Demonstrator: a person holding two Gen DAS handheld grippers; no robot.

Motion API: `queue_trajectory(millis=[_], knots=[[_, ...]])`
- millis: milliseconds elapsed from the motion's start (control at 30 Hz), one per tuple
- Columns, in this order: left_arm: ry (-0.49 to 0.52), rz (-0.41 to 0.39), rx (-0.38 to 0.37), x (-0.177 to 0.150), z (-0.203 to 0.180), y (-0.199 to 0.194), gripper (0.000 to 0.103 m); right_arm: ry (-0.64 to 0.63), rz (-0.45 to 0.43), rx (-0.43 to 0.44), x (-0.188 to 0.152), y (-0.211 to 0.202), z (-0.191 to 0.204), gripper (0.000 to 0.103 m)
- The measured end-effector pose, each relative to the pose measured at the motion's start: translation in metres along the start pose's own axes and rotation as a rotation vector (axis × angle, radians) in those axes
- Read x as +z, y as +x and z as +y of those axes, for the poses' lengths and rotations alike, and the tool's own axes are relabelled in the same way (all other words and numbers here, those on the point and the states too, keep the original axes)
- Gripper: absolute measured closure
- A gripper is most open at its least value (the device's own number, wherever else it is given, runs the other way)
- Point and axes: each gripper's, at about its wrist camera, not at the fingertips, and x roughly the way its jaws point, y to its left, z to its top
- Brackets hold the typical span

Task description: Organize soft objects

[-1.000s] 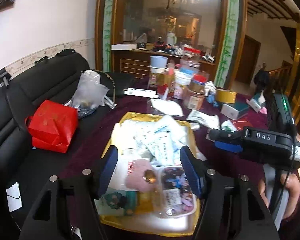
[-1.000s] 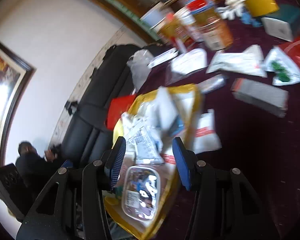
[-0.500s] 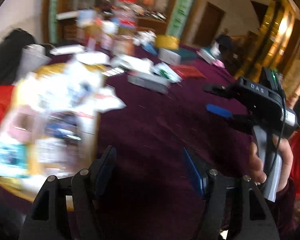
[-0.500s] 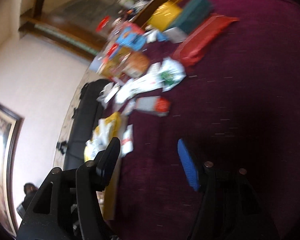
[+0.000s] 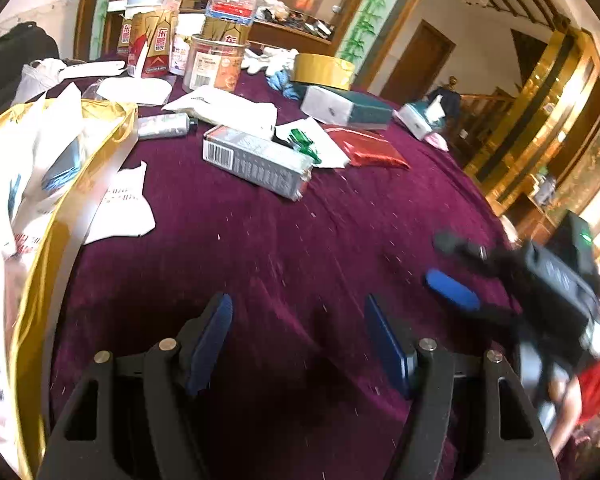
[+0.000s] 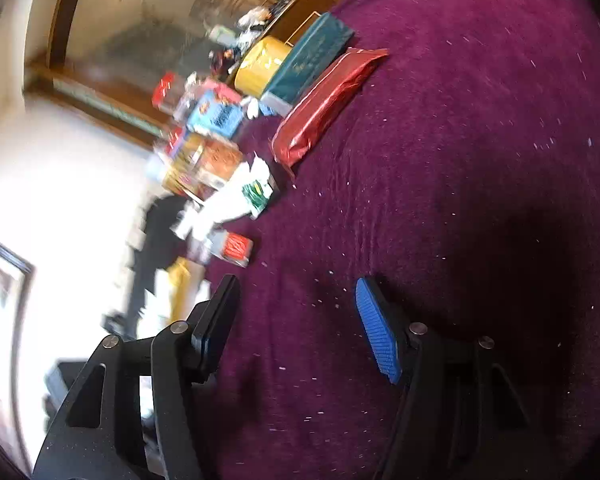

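While both stand empty — left gripper (image 5: 298, 316), right gripper (image 6: 296, 304) — jaws gape.

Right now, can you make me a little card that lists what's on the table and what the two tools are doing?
surface: dark purple tablecloth
left tool: open, empty, over bare cloth
right tool: open, empty, over bare cloth
left edge: yellow bag stuffed with white packets
middle: silver barcoded pack, red flat pouch, green-and-white box
back: yellow tape roll, clear jars
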Motion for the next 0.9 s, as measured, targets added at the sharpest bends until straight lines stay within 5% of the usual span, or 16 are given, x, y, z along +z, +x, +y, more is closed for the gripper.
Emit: queue_trajectory(millis=[200,333,433,900], knots=[[-0.093,0.006,-0.046,0.003,0.017,0.004,0.03,-0.011,0.009,-0.03,0.001,0.007,0.01,0.021],[-0.102,0.002,-0.061,0.001,0.018,0.0,0.029,0.15,0.122,0.077,0.029,0.039,0.012,0.021],[-0.113,-0.001,-0.075,0.001,0.021,-0.001,0.029,0.22,0.1,0.117,0.05,0.065,0.014,0.021],[-0.125,-0.003,-0.096,0.002,0.023,0.001,0.027,0.179,0.133,0.104,0.083,0.129,0.046,0.021]])
